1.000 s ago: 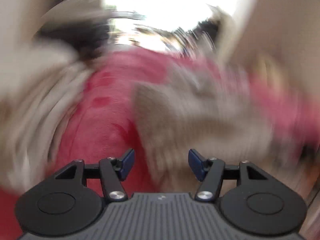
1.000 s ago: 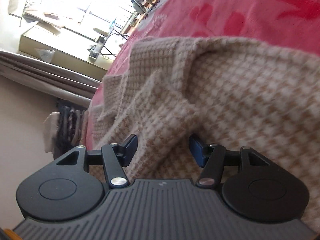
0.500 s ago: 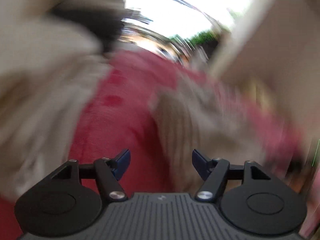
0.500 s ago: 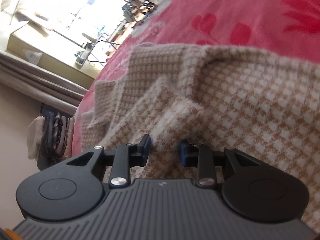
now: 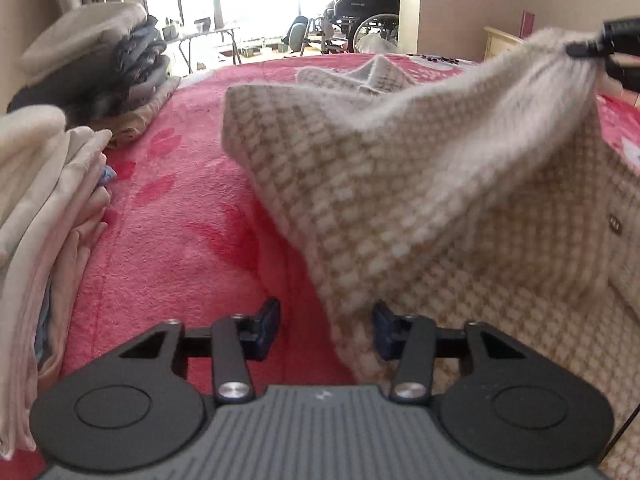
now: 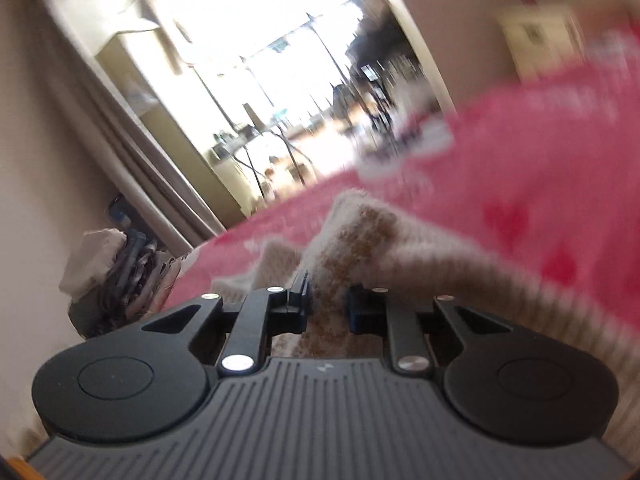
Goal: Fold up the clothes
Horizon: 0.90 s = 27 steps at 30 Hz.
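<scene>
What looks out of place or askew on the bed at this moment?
Only the checked sweater: one corner is pulled up into a tent by the right gripper, jaws closed on the knit, while the rest lies rumpled on the pink blanket. The left gripper is open. The folded stacks look tidy.

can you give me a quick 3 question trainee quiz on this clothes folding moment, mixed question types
1. True or false: the right hand-held gripper is pinching the checked beige sweater.
2. Multiple choice: the left hand-held gripper is A) shut on the sweater, B) open with the sweater's lower edge hanging between its fingers, C) holding a folded towel.
3. Fill in: the sweater lies on a ____ coloured blanket.

Key
1. True; its fingers are closed on a fold, and the left wrist view shows that corner lifted.
2. B
3. Pink or red. Folded clothes stacks sit at its left edge.
</scene>
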### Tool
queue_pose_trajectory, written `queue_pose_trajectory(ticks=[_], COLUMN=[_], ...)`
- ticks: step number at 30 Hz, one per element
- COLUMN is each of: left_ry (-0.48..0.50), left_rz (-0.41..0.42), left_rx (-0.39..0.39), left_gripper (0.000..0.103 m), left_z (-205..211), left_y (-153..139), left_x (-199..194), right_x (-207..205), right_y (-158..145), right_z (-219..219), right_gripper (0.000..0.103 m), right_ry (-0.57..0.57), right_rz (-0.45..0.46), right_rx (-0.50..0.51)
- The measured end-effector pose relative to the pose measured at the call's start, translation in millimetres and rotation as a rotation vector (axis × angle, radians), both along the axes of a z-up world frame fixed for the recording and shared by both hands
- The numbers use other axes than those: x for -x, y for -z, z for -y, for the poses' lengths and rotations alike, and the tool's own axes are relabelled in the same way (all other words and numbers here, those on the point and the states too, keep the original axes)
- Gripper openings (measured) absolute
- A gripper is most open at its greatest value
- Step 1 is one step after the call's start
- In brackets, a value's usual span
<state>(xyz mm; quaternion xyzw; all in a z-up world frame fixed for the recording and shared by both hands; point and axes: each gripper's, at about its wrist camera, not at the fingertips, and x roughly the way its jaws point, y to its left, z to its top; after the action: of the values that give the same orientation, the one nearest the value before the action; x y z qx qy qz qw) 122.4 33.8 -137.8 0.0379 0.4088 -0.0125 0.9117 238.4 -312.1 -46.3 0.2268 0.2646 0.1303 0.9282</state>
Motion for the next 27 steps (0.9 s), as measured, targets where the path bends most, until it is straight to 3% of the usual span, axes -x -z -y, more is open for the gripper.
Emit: queue_pose_trajectory(ticks=[1, 2, 4, 7, 9, 11, 15, 19, 21, 25, 27], left_ry=[0.001, 0.001, 0.003, 0.005, 0.011, 0.011, -0.009, -0.037, -0.047, -0.052, -0.054], left_rz=[0.005, 0.005, 0.005, 0.005, 0.011, 0.022, 0.015, 0.002, -0.001, -0.001, 0.003], left_rx=[-0.012, -0.023, -0.045, -0.060, -0.074, -0.084, -0.014, 0.055, 0.081, 0.103, 0.112], left_gripper=[0.032, 0.025, 0.024, 0.027, 0.032, 0.035, 0.037, 0.037, 0.037, 0.037, 0.037], left_z=[4, 7, 14, 17, 17, 17, 5, -6, -9, -12, -12], left_y=[2, 3, 4, 4, 3, 4, 4, 3, 2, 3, 4], left_x=[2, 3, 3, 2, 0, 2, 1, -4, -4, -4, -3], right_x=[-1, -7, -18, -21, -9, 10, 55, 106, 130, 156, 154], right_y=[-5, 3, 22, 62, 77, 81, 55, 25, 28, 58, 71], right_z=[1, 3, 9, 31, 46, 51, 15, -80, -117, -154, -159], right_gripper=[0.016, 0.016, 0.018, 0.024, 0.034, 0.037, 0.039, 0.038, 0.039, 0.038, 0.038], right_ry=[-0.008, -0.019, -0.036, 0.028, 0.057, 0.060, -0.127, -0.596, -0.780, -0.944, -0.958], right_rz=[0.023, -0.023, -0.121, -0.306, -0.331, -0.333, -0.239, -0.015, 0.085, 0.167, 0.176], right_rx=[0.029, 0.034, 0.036, -0.133, -0.270, -0.336, -0.124, 0.338, 0.574, 0.983, 1.059])
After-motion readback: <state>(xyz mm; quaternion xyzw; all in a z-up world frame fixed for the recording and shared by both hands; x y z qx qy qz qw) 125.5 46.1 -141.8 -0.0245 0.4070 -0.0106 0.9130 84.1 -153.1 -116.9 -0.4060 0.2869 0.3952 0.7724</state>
